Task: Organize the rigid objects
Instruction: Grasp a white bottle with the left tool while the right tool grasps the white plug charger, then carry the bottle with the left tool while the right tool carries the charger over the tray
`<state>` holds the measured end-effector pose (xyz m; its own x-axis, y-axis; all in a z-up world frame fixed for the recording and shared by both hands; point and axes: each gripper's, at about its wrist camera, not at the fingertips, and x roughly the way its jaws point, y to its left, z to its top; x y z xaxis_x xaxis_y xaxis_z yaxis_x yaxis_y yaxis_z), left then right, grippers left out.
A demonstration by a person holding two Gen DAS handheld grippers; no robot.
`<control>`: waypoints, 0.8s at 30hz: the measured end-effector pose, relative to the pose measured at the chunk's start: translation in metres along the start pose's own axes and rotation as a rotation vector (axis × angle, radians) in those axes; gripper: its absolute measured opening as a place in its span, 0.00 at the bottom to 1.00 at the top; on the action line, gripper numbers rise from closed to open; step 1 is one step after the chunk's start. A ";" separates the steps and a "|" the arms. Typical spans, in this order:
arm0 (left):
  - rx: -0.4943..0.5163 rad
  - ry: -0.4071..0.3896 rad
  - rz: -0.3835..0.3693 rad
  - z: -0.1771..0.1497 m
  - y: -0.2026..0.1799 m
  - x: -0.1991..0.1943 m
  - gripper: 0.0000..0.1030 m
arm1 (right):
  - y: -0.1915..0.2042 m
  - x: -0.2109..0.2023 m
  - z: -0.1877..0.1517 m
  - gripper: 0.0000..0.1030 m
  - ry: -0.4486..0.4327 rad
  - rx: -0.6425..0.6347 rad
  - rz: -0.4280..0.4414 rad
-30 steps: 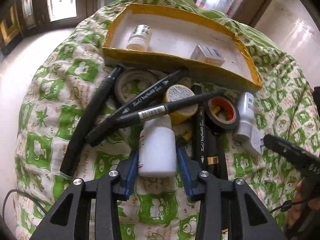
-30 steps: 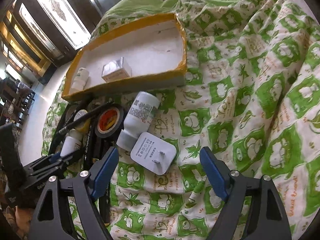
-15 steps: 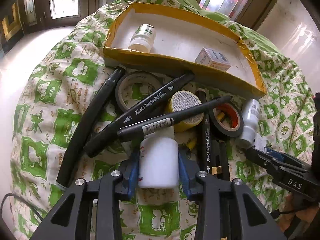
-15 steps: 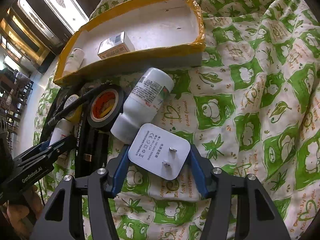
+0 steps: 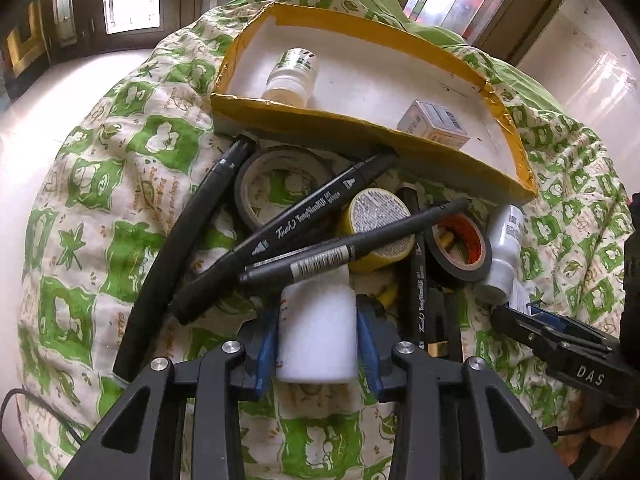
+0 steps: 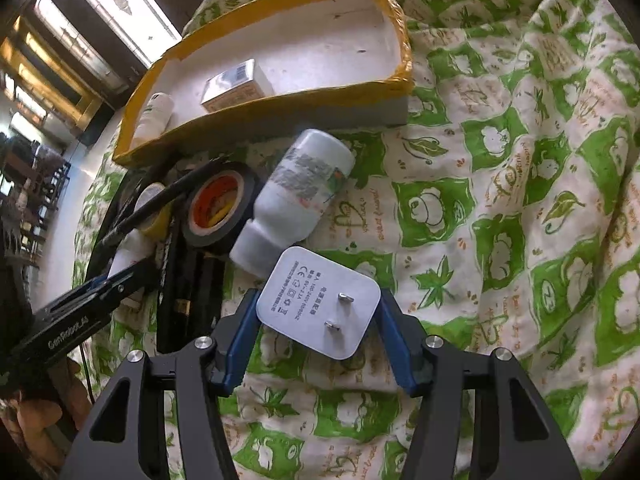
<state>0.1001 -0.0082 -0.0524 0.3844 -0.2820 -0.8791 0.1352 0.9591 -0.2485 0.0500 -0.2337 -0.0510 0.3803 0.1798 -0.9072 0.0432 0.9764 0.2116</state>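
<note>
My left gripper [image 5: 318, 332] is shut on a plain white bottle [image 5: 318, 332] that lies under the tips of black markers [image 5: 304, 220]. My right gripper [image 6: 320, 316] is shut on a white plug adapter [image 6: 318, 306] with two prongs up, just off the cloth. A yellow-edged white tray [image 5: 516, 152] holds a small bottle [image 5: 294, 74] and a small box [image 5: 434, 122]; the tray [image 6: 400, 28] also shows in the right wrist view. The right gripper shows at the right edge of the left wrist view [image 5: 532, 314].
A pile lies in front of the tray: a grey tape roll [image 5: 280, 188], a yellow roll [image 5: 378, 226], a black and orange tape roll [image 6: 218, 204], a labelled white bottle [image 6: 300, 196] and several markers. All rests on a green and white patterned cloth [image 6: 500, 200].
The right gripper moved in and closed on the plug adapter, then raised it slightly. The left gripper closed tight on the white bottle.
</note>
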 end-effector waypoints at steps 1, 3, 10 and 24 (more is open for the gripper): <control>0.002 -0.001 0.000 0.000 0.000 0.000 0.37 | -0.002 0.003 0.003 0.55 0.006 0.010 0.009; 0.006 -0.001 -0.002 0.001 -0.001 0.000 0.36 | -0.003 0.008 0.007 0.56 0.022 0.025 0.030; 0.012 -0.010 0.011 -0.003 -0.003 -0.009 0.36 | -0.008 0.001 0.010 0.54 0.018 0.048 0.068; -0.044 -0.061 -0.065 -0.027 0.005 -0.047 0.36 | 0.004 -0.030 -0.005 0.54 -0.032 -0.021 0.106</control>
<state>0.0584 0.0103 -0.0229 0.4312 -0.3432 -0.8344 0.1223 0.9385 -0.3227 0.0337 -0.2346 -0.0248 0.4110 0.2791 -0.8679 -0.0178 0.9543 0.2984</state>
